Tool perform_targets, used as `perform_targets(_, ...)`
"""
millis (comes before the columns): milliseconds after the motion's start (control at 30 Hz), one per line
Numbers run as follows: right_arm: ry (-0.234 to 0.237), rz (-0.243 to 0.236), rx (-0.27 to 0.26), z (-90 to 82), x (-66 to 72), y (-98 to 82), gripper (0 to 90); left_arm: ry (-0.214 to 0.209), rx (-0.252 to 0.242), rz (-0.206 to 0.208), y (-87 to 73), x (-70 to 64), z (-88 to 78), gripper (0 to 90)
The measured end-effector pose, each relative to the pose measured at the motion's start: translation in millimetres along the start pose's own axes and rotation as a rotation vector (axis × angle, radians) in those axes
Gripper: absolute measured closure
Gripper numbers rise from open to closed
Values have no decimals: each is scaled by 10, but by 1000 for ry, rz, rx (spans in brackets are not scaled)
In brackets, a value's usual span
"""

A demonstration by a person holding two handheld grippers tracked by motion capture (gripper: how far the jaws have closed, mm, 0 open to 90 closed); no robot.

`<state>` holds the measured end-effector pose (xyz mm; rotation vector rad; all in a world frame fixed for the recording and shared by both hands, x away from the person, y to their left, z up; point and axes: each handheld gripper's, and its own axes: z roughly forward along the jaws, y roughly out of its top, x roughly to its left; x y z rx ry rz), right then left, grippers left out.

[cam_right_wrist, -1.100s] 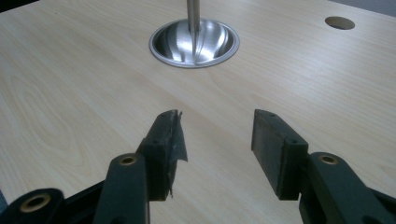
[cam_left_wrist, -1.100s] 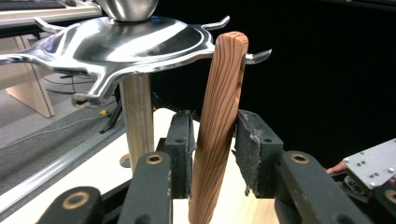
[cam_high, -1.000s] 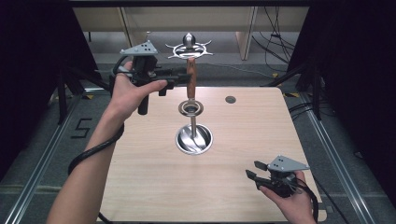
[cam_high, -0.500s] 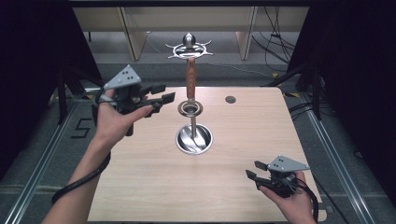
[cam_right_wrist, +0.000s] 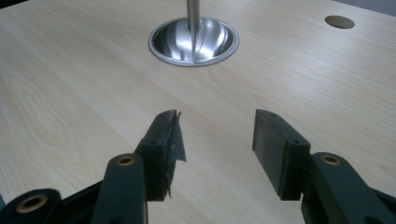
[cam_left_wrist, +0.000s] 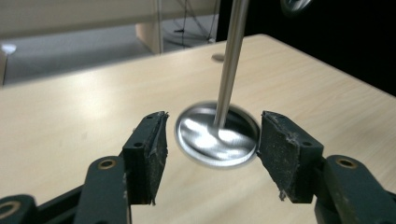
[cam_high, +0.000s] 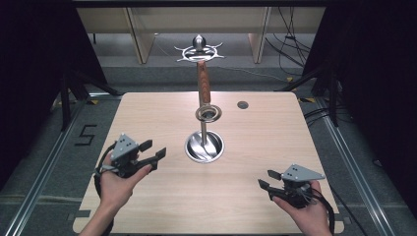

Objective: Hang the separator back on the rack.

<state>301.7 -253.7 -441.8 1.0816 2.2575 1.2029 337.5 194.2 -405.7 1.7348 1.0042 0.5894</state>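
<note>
Released and standing upright: tall steel stand with wooden grip (cam_high: 203,88), base dish (cam_high: 204,146) at table centre. Dropped away to near left, left gripper (cam_high: 153,151), jaws just opened wide, nothing between. Parked near right, right gripper (cam_high: 266,180), jaws apart, empty, probably waiting on light wooden table (cam_high: 255,132).

Left gripper (cam_high: 153,150): black body, grey three-cornered plate dotted with small holes on top, black cable looping at the wrist.
Right gripper (cam_high: 269,180): same black build, matching grey plate, cable trailing past the hand.
Left pads (cam_left_wrist: 154,149): dark rubber facings, frayed edges, screw holes along the side.
Right pads (cam_right_wrist: 275,149): worn dark facing, one with a peeling edge; brass-coloured pivot pins.
Forearms: bare, no sleeves.
</note>
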Motion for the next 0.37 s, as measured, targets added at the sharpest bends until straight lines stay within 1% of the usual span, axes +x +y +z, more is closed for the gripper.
perform_targets(33,7,4,0,0,0,-2,510,11,12,-18,-104,-19,7,413)
perform_targets(67,6,4,-2,0,-3,-3,510,20,25,-18,-177,-30,18,413)
perform_targets(100,0,3,1,-4,-7,-3,509,25,31,-10,-225,-36,29,415)
perform_targets(133,-5,-6,-9,3,-14,-4,509,37,38,5,-289,-42,46,415)
perform_targets(167,-4,-11,-7,3,-16,-3,507,63,64,5,-365,-64,56,414)
perform_targets(200,-3,-17,-5,3,-18,1,505,59,79,3,-429,-63,84,411)
perform_targets(233,6,-25,-3,4,-29,4,503,46,93,5,-453,-57,100,410)
perform_targets(267,-6,-24,-4,-2,-21,5,500,35,102,7,-472,-52,120,410)
perform_targets(300,-5,-27,-3,-2,-22,6,497,35,111,17,-485,-53,149,408)
perform_targets(333,-5,-9,1,-2,-7,2,494,27,108,26,-487,-45,172,407)
perform_targets(367,-3,-42,-13,13,-35,5,490,17,109,48,-477,-25,192,405)
